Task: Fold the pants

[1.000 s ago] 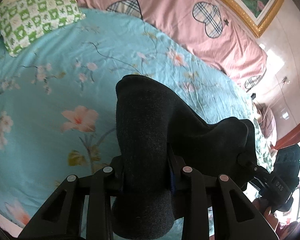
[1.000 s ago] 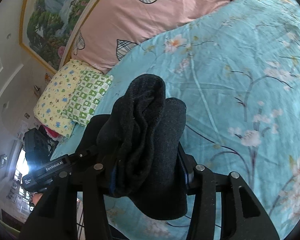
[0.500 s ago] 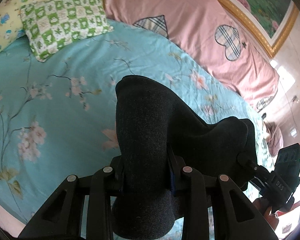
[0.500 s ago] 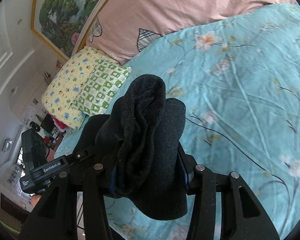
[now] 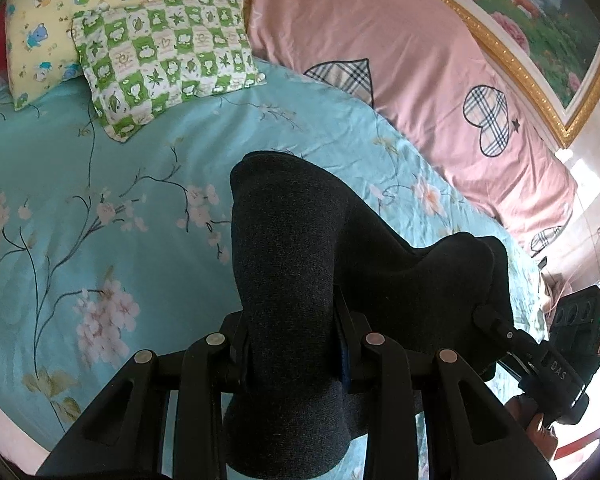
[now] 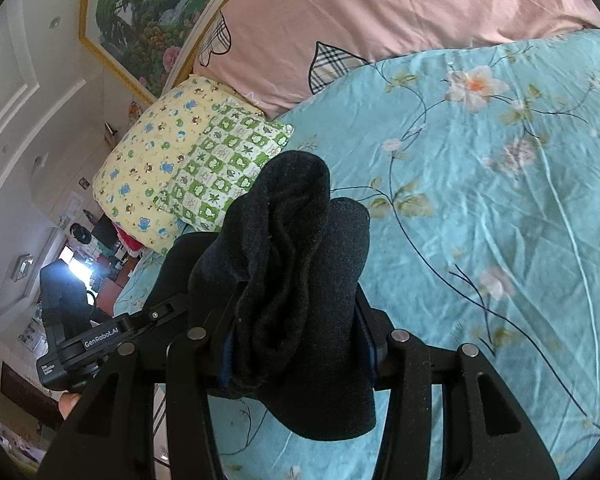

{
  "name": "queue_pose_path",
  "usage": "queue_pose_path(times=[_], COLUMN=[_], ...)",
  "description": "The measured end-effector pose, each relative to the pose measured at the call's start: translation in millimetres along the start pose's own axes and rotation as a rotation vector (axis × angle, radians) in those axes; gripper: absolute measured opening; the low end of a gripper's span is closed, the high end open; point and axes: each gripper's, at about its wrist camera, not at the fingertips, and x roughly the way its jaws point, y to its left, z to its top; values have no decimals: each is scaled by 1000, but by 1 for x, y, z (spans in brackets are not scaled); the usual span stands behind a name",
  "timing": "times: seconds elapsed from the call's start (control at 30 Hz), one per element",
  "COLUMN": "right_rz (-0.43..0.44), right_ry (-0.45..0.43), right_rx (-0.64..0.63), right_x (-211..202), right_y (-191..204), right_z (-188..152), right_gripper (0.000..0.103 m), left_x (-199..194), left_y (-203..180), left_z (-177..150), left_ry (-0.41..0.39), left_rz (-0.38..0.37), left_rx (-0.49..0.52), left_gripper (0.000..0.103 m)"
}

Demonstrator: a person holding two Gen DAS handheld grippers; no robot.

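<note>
Both the left gripper (image 5: 292, 344) and the right gripper (image 6: 296, 344) have jaws clenched on the black pants (image 5: 284, 248), lifted in frame centre above the bed (image 5: 100, 168), so laying down and folding apparently remain.

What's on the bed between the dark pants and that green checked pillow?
Only bare flowered bedsheet lies between the pants and the green pillow, in the left claw's view.
</note>
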Motion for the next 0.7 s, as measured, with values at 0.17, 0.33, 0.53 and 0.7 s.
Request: queue_pose_path(times=[0.17, 0.33, 0.53, 0.7], right_rz=[4, 5, 13, 7], right_ry=[11, 21, 5, 12], right_rx=[-10, -15, -23, -28], right_x=[13, 28, 52, 72], right_y=[0, -2, -10, -15], right_z=[8, 16, 29, 38], right_gripper=[49, 49, 49, 49], left_x=[7, 20, 39, 56], left_y=[6, 9, 13, 21], left_z=[9, 19, 36, 44], left_ry=[-3, -11, -25, -12], left_rz=[12, 34, 56, 66], left_rx=[-9, -5, -7, -18], left_gripper=[31, 31, 31, 31])
